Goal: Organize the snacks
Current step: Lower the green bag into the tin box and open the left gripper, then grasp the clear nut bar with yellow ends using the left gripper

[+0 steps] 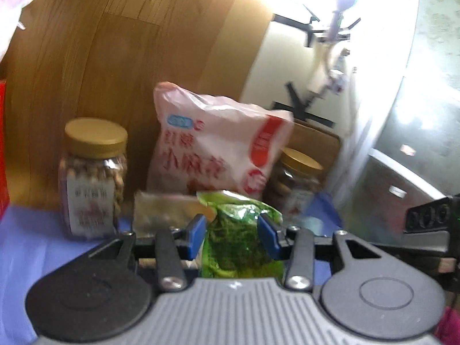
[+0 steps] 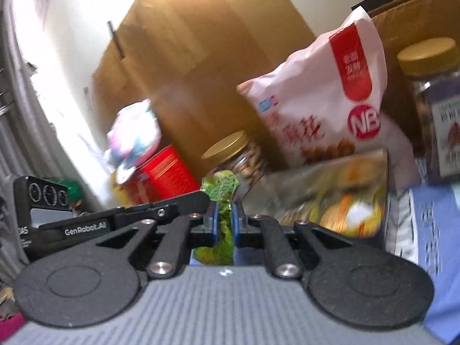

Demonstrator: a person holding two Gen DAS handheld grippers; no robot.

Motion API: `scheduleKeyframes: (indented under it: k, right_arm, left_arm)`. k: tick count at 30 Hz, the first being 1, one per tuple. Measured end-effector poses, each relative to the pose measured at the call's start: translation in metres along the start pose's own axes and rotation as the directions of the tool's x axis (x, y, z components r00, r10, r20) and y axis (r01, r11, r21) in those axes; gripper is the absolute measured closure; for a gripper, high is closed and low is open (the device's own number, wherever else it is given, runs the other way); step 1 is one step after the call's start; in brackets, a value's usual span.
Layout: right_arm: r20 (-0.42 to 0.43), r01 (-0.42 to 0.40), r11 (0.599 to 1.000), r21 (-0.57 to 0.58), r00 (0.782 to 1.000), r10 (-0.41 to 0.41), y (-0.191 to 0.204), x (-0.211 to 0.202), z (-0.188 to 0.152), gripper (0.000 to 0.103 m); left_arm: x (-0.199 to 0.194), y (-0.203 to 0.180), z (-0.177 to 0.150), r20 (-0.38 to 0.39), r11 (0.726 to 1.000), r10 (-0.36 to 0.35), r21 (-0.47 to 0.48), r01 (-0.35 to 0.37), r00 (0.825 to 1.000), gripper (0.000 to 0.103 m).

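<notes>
Handling advice first: the green snack packet (image 1: 241, 238) is pinched by both claws at once, so the two hands should travel together, keeping the same spacing and tilt, lest the thin foil stretch, twist or tear between them. In my judgement the step in hand is carrying this packet clear of the group to its sorted place; it should be kept above the flat yellow-printed pouch (image 2: 330, 198) lying just behind it, and away from the gold-lidded nut jar (image 1: 92, 178) and the tall pink snack bag (image 1: 212, 149), which leans and looks easy to topple. The left gripper (image 1: 232, 231) is closed on the packet across its broad face, the blue pads (image 1: 195, 234) pressing its two sides with the foil bulging between them. The right gripper (image 2: 223, 224) is closed almost fully, nipping a thin edge of the same packet, so its hold is the weaker of the two and is the one to watch for slip. Packet position: between both sets of fingers, in front of the pink bag and a second jar (image 1: 296, 181), over the blue table cover (image 1: 31, 247). Both views are blurred, so whether the packet's lower end touches the cover cannot be told.
</notes>
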State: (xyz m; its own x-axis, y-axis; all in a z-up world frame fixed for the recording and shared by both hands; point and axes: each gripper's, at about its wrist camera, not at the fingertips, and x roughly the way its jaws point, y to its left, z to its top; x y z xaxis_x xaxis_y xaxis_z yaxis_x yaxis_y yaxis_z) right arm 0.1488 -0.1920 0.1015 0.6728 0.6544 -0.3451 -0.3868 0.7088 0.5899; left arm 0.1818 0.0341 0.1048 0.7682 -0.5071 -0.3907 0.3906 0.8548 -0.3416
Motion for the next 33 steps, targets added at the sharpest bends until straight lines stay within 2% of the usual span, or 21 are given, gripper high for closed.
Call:
scheduleKeyframes:
  k: [2, 3, 5, 7, 9, 12, 14, 15, 17, 18, 19, 21, 23, 25, 28, 31, 33]
  right_arm:
    - [-0.004, 0.047, 0.999, -0.025, 0.999, -0.047, -0.004, 0.018, 0.005, 0.090]
    - [-0.006, 0.074, 0.996, -0.053, 0.997, -0.075, -0.005, 0.026, 0.005, 0.086]
    - [-0.006, 0.140, 0.983, -0.120, 0.990, -0.142, -0.007, 0.042, 0.003, 0.084]
    - [-0.002, 0.239, 0.957, -0.166, 0.970, -0.243, -0.010, 0.052, -0.001, 0.070]
    - [0.012, 0.291, 0.945, -0.147, 0.956, -0.293, -0.017, 0.049, -0.004, 0.060]
    - [0.034, 0.281, 0.952, -0.123, 0.960, -0.279, -0.021, 0.031, -0.009, 0.060]
    - [0.050, 0.285, 0.950, -0.127, 0.959, -0.281, -0.017, 0.016, -0.013, 0.060]
    - [0.046, 0.267, 0.956, -0.123, 0.964, -0.263, -0.015, 0.009, -0.015, 0.060]
    - [0.007, 0.205, 0.971, -0.120, 0.979, -0.205, -0.009, -0.001, -0.025, 0.058]
    - [-0.028, 0.169, 0.977, -0.129, 0.984, -0.174, -0.006, -0.004, -0.031, 0.054]
    - [-0.067, 0.145, 0.980, -0.139, 0.986, -0.155, -0.003, -0.005, -0.038, 0.053]
    - [-0.152, 0.118, 0.979, -0.166, 0.978, -0.143, 0.002, -0.001, -0.057, 0.053]
    - [-0.233, 0.111, 0.969, -0.220, 0.959, -0.162, 0.010, 0.005, -0.077, 0.050]
    - [-0.274, 0.109, 0.946, -0.305, 0.941, -0.197, 0.022, 0.010, -0.095, 0.039]
    - [-0.300, 0.102, 0.909, -0.404, 0.924, -0.237, 0.037, 0.017, -0.115, 0.035]
    - [-0.273, 0.116, 0.869, -0.481, 0.922, -0.274, 0.045, 0.020, -0.123, 0.041]
    - [-0.251, 0.132, 0.861, -0.491, 0.925, -0.285, 0.045, 0.017, -0.121, 0.043]
  left_arm:
    - [0.019, 0.006, 0.006, 0.000, 1.000, 0.003, -0.014, -0.003, 1.000, 0.063]
    - [0.029, 0.008, 0.006, -0.004, 1.000, 0.006, -0.017, -0.006, 1.000, 0.063]
    - [0.046, 0.009, 0.004, -0.019, 0.999, 0.043, -0.009, -0.044, 0.999, 0.057]
    - [0.057, 0.010, 0.000, -0.049, 0.997, 0.076, 0.005, -0.076, 0.996, 0.057]
    - [0.051, 0.015, -0.007, -0.053, 0.999, 0.041, -0.028, -0.042, 0.998, 0.056]
    - [0.028, 0.019, -0.015, -0.041, 0.999, 0.016, -0.040, -0.018, 0.999, 0.053]
    - [0.008, 0.024, -0.021, -0.026, 0.998, 0.010, -0.057, -0.012, 1.000, 0.045]
    - [-0.002, 0.028, -0.026, -0.028, 0.997, 0.014, -0.072, -0.016, 1.000, 0.044]
    - [-0.014, 0.034, -0.035, -0.050, 0.995, 0.022, -0.097, -0.027, 0.999, 0.043]
    - [-0.020, 0.039, -0.042, -0.065, 0.993, 0.024, -0.114, -0.031, 0.998, 0.043]
    - [-0.021, 0.043, -0.047, -0.083, 0.991, 0.025, -0.132, -0.036, 0.996, 0.043]
    - [-0.021, 0.051, -0.061, -0.134, 0.985, 0.024, -0.167, -0.047, 0.991, 0.043]
    - [-0.017, 0.056, -0.074, -0.184, 0.980, 0.028, -0.186, -0.063, 0.982, 0.043]
    - [-0.014, 0.060, -0.084, -0.226, 0.977, 0.023, -0.201, -0.069, 0.974, 0.043]
    - [-0.006, 0.057, -0.095, -0.278, 0.976, -0.008, -0.211, -0.053, 0.961, 0.043]
    - [-0.005, 0.042, -0.102, -0.284, 0.987, 0.029, -0.145, -0.073, 0.958, 0.048]
    - [-0.005, 0.034, -0.103, -0.288, 0.988, 0.018, -0.139, -0.061, 0.957, 0.051]
